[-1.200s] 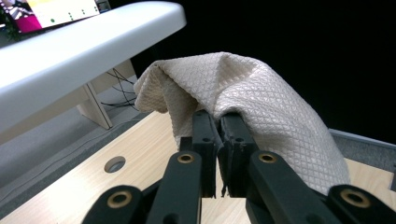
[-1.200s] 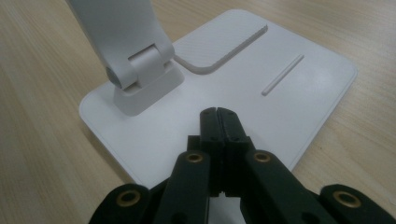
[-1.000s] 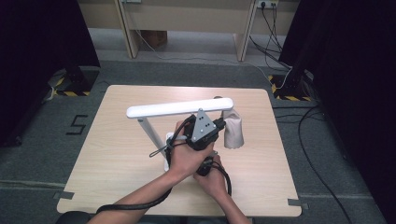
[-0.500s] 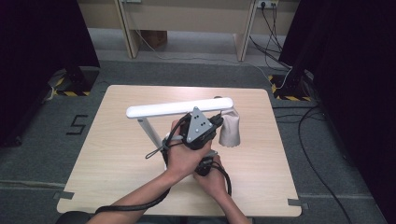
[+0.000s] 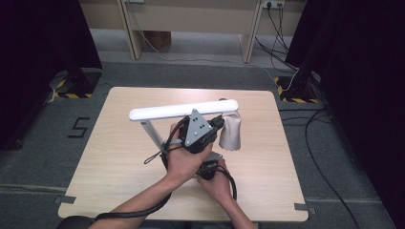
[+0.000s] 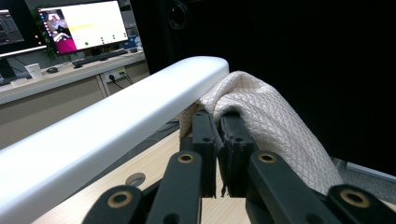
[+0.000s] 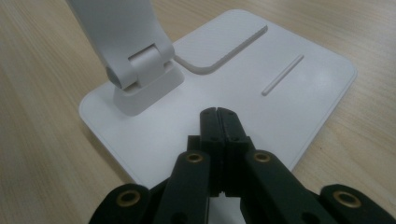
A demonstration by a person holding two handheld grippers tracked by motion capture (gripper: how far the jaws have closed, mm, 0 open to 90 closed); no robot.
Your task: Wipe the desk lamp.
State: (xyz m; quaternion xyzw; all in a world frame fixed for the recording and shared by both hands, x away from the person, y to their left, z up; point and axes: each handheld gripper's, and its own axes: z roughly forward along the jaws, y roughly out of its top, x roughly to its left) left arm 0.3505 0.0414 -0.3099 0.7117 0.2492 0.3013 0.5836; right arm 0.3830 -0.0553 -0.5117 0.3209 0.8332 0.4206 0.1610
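Note:
A white desk lamp's long bar spans the table's middle, and a cream quilted cloth hangs from its right end. My left gripper reaches to that cloth from the left. In the left gripper view the bar runs past on the left, and the left gripper is shut on the cloth, which drapes over its tips. My right gripper is shut with nothing in it, its tips resting on the lamp's flat white base near the arm's hinge.
The wooden table has bare room left and right of the lamp. My right hand lies under the left forearm. Cables trail on the floor at right. A lit monitor stands on a far desk.
My left gripper has shifted slightly to the left with the cloth's edge in it. The right hand has stayed on the lamp base.

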